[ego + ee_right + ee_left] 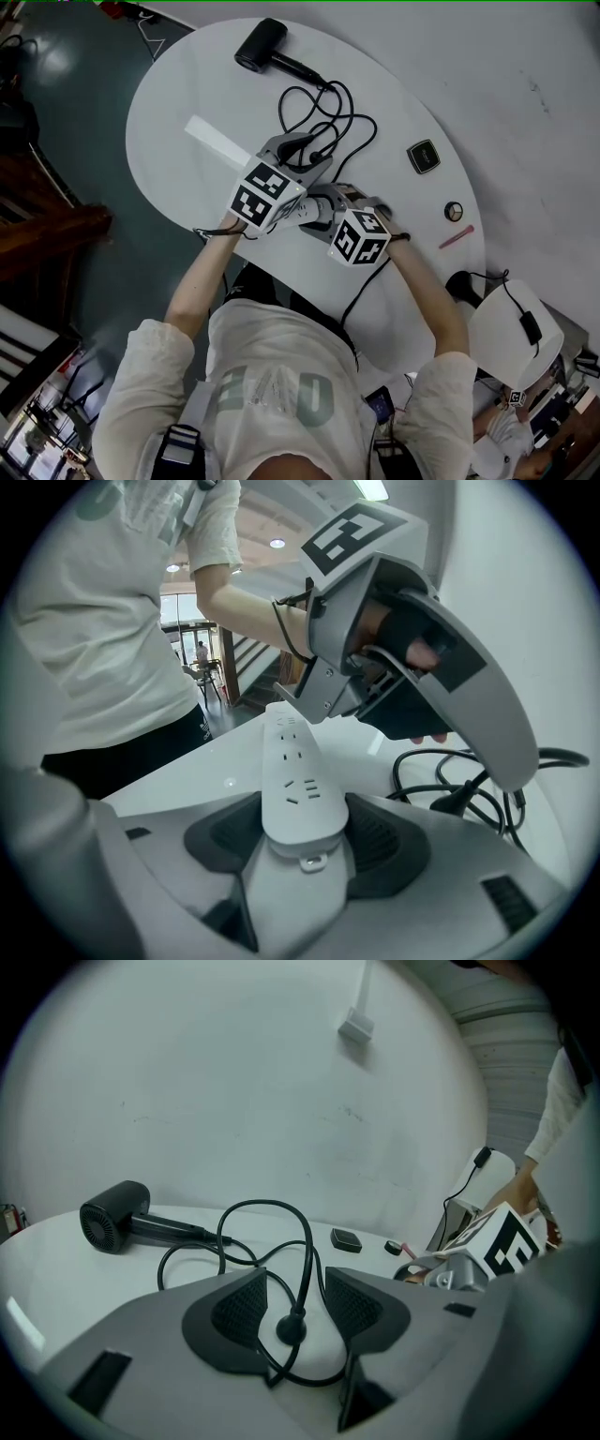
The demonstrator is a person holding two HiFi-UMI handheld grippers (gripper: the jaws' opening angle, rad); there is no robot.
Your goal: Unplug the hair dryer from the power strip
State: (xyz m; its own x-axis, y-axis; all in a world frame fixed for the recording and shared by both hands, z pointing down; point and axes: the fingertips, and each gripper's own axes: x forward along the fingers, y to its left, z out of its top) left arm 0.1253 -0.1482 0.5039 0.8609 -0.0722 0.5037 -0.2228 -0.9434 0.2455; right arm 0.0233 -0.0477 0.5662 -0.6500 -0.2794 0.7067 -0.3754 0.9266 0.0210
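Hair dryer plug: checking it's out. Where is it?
In the left gripper view, the plug lies on the white table between the left gripper's open jaws, touching neither.

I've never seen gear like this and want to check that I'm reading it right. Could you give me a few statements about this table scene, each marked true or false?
1. The hair dryer lies on the white table. True.
2. The hair dryer's plug sits in the power strip. False: it lies loose on the table, between the open jaws of the left hand-held gripper.
3. The right hand-held gripper clamps one end of the power strip. True.
4. The left hand-held gripper grips the hair dryer's handle. False: it holds nothing, and the dryer lies at the far side of the table.
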